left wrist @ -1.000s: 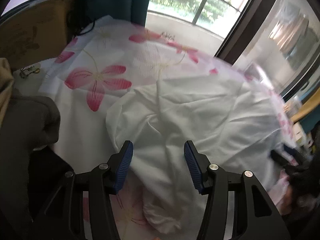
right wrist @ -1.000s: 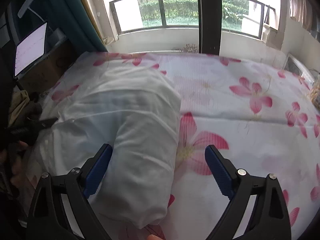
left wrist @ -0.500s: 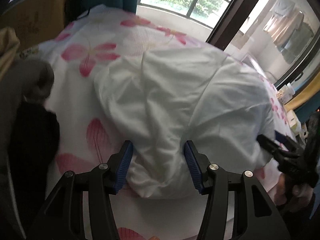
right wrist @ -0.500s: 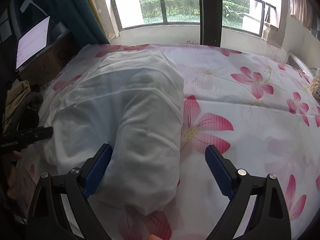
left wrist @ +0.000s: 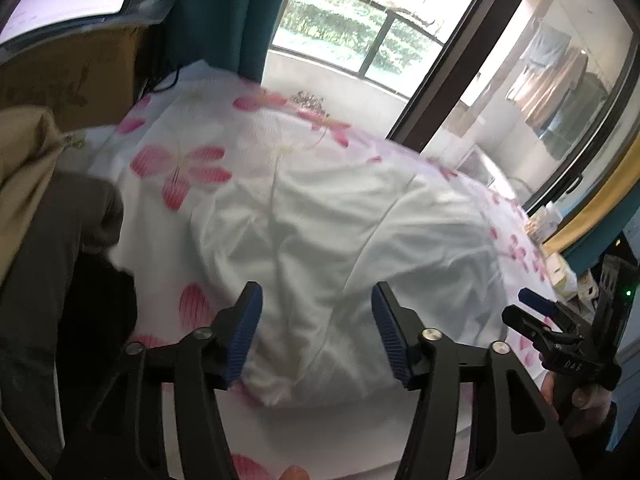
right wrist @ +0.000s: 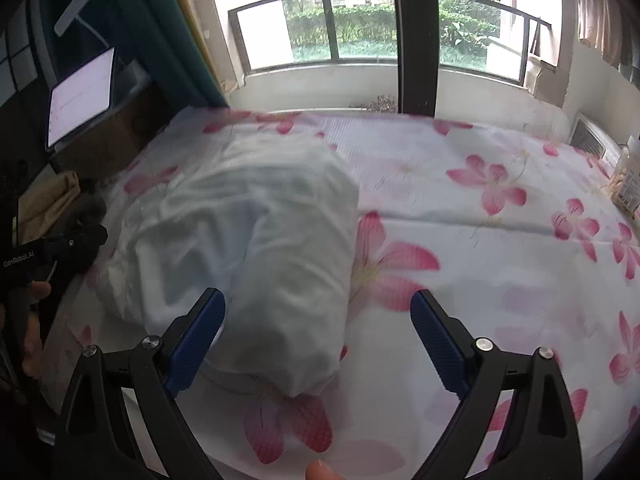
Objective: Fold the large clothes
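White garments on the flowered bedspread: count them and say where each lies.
1. The white garment lies bundled on the left part of the flowered bedspread, toward its near edge; its folds could hide another.

- The folded garment (right wrist: 256,248) lies on the bed (right wrist: 500,264), toward its left side.
- A tablet (right wrist: 80,96) stands left of the bed.
- The window (right wrist: 360,28) is behind the bed.

- I count one white garment (right wrist: 256,248), bundled on the one flowered sheet (right wrist: 500,280).
- Two grippers: my left gripper (left wrist: 316,332) and my right gripper (right wrist: 318,332).
- One lit screen (right wrist: 80,96).
- One teal curtain (left wrist: 224,12).
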Demonstrator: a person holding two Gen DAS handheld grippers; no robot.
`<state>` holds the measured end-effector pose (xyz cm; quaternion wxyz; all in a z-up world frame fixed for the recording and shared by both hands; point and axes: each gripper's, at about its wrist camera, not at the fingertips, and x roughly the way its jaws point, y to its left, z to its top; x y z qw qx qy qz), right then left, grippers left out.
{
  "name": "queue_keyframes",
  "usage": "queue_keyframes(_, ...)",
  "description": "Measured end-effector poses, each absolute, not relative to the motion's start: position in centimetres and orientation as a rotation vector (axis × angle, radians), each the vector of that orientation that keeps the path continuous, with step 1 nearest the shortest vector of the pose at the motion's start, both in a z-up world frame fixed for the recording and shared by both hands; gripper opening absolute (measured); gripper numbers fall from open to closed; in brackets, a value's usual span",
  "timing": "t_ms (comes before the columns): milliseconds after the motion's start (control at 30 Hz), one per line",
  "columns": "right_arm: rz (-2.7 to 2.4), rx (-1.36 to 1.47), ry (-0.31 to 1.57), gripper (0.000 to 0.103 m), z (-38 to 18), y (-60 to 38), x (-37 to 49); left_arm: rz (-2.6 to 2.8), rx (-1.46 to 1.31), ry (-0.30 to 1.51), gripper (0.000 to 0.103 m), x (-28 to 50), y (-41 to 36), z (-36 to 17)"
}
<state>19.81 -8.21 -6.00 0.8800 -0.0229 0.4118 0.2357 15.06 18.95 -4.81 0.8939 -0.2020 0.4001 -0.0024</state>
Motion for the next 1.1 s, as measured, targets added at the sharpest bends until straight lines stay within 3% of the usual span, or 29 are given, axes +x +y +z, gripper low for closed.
queue_keyframes(400, 0.433, 0.002, 0.828, 0.093, -4.0, -10.1, 24.3, 0.119, -0.403, 0.88, 0.068, 19.4, 22.1, -7.0)
queue_keyframes(600, 0.444, 0.009, 0.855, 0.093, -4.7, -9.7, 26.0, 0.041, -0.505, 0.909, 0.077, 20.5, 24.0, -9.7)
queue_keyframes(833, 0.494, 0.005, 0.875, 0.093, -5.4, -8.5, 26.7, -0.136, -0.618, 0.919, 0.082, 20.7, 23.4, -9.8)
queue_keyframes(1100, 0.513, 0.077, 0.925, 0.093, -7.5, -8.8, 27.9, -0.158, -0.546, 0.947, 0.087, 20.9, 21.2, -9.7)
